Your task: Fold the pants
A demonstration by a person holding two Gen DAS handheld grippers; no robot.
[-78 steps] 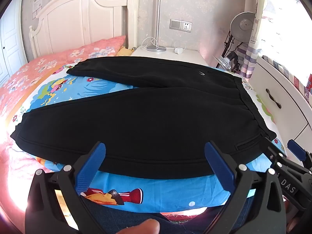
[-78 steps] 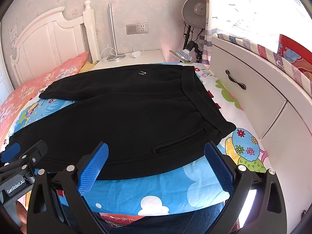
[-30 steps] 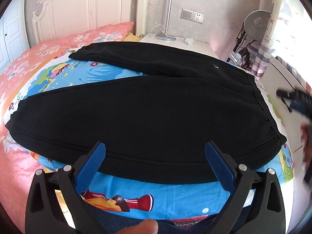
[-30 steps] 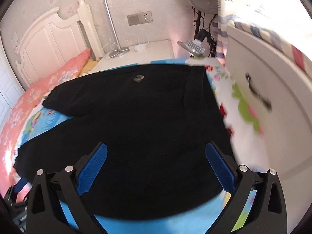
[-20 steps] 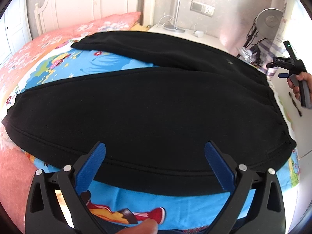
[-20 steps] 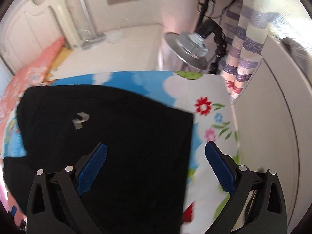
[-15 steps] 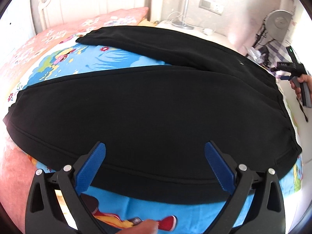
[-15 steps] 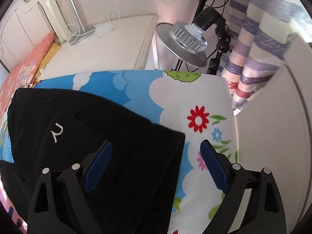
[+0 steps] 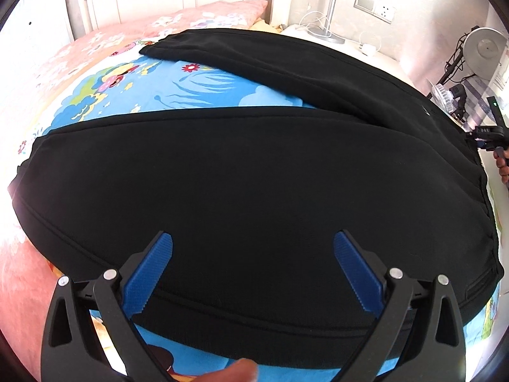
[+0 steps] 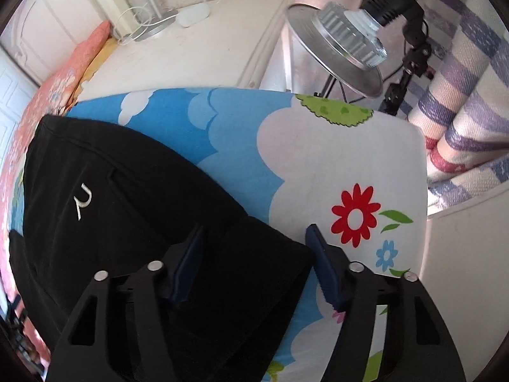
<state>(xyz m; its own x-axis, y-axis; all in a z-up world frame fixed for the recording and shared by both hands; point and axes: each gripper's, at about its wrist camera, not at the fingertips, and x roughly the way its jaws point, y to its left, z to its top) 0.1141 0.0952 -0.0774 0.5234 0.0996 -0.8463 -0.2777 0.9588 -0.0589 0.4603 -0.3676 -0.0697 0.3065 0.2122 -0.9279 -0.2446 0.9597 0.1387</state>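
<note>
I see the cartoon-print bedsheet with the black pants spread flat across it, legs toward the pink pillow and waistband toward the curtain side. My left gripper hovers over the near leg with its jaws spread wide and nothing between them. My right gripper sits at the far waistband corner, its jaws just closing in with that corner between the blue pads, not yet pinching
</note>
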